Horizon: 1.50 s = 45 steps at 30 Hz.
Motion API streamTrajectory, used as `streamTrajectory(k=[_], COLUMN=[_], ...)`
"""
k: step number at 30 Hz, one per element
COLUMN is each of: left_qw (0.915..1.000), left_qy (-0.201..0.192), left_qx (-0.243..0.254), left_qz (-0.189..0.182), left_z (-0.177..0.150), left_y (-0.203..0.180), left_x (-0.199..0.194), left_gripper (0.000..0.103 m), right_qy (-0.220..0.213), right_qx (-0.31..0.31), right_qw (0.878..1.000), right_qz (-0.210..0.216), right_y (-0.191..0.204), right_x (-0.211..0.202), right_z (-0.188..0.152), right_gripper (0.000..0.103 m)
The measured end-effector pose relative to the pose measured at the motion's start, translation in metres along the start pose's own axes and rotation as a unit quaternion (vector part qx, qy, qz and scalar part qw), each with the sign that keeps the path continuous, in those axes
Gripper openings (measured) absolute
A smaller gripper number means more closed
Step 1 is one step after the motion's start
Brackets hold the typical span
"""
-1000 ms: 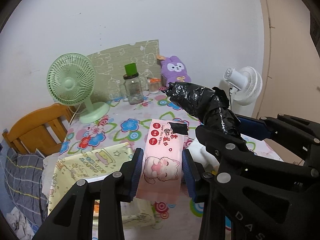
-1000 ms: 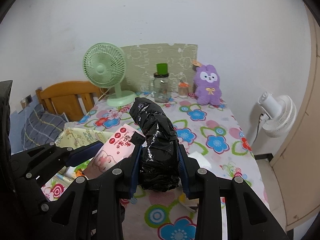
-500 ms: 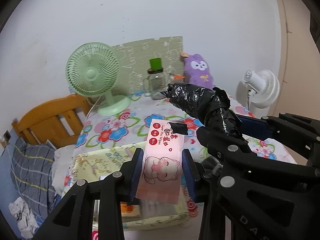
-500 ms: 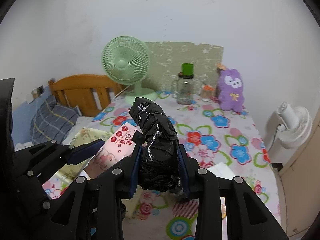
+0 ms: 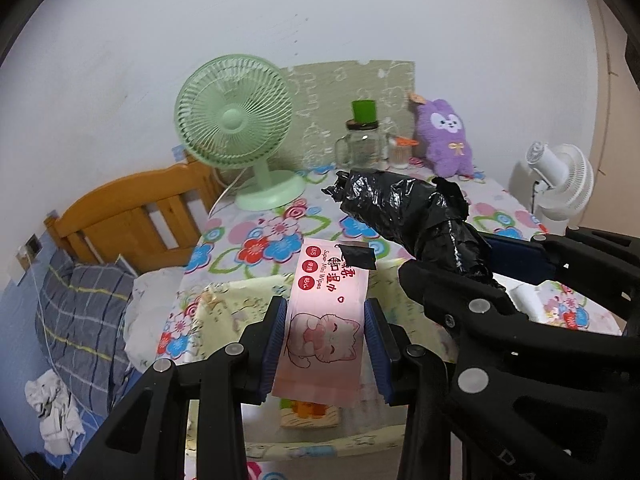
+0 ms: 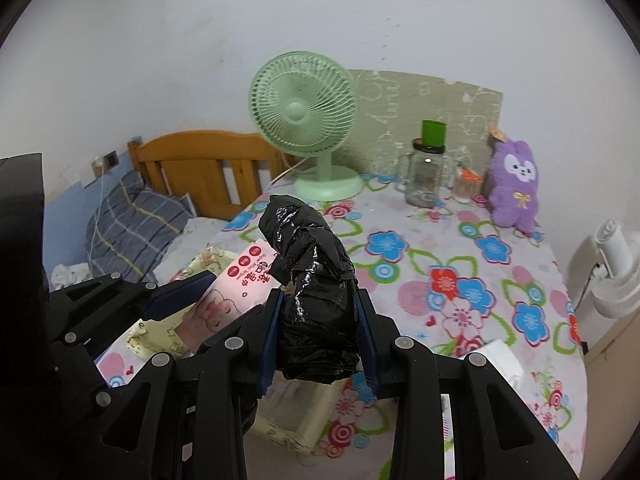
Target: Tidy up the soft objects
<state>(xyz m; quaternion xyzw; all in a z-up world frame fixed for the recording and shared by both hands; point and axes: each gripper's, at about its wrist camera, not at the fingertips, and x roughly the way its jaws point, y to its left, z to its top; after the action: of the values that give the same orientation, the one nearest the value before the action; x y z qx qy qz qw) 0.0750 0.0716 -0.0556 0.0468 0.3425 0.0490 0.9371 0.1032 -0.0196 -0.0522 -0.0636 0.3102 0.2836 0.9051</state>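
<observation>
The flat pink plastic pack of wet wipes with a cartoon cat (image 5: pixel 324 320) sits clamped between the blue pads of the left gripper (image 5: pixel 325 338), held in the air above the pale yellow fabric storage box (image 5: pixel 224 308) at the near edge of the floral-clothed table (image 6: pixel 460 280). Just beside it, the right gripper (image 6: pixel 318 330) is closed narrowly on a crumpled roll of black plastic bags (image 6: pixel 316 280). This looks like the carry-to-the-box step. Next, each item likely needs lowering into the box's opening before the jaws part.
</observation>
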Motion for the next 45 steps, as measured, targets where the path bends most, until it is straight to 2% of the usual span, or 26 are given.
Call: streamTrajectory(k=[11,24,26,28,31,35,39,45], left_qw=[0.9985,0.9941,0.9937,0.9933,0.9927,0.9917,0.9912,0.9925], left_qy=[0.043,0.092,0.096,0.099,0.103,0.111,0.116,0.108], left_qx=[-0.021,-0.036,-0.036,-0.035,-0.032,-0.028,-0.034,-0.033], left_qz=[0.026,0.044,0.047,0.049,0.055,0.059,0.053,0.046], left_z=[-0.017,-0.033,-0.035,-0.036,-0.037,-0.037,-0.036,-0.032], left_y=[0.031,0.044,0.045,0.045,0.045,0.045,0.045,0.038], left_x=[0.023,0.05,0.052,0.053,0.055,0.057,0.056,0.049], left_gripper=[0.04,0.043,0.047,0.062,0.067,0.067,0.072,0.077], right_qy=[0.041,0.089,0.099,0.107,0.123,0.137,0.13,0.112], right_qx=[-0.02,-0.028,-0.025,-0.023,-0.017,-0.016,-0.014,-0.007], right_qw=[0.998,0.993,0.992,0.991,0.989,0.987,0.989,0.992], right_qz=[0.047,0.068,0.073,0.077,0.085,0.078,0.064,0.054], right_y=[0.026,0.04,0.039,0.039,0.038,0.036,0.031,0.023], right_x=[0.036,0.072,0.078,0.081,0.087,0.091,0.087,0.075], right_z=[-0.003,-0.012,-0.013,-0.013,-0.015,-0.016,-0.016,-0.013], right_gripper=[0.037,0.037,0.037,0.038,0.04,0.05,0.07,0.075])
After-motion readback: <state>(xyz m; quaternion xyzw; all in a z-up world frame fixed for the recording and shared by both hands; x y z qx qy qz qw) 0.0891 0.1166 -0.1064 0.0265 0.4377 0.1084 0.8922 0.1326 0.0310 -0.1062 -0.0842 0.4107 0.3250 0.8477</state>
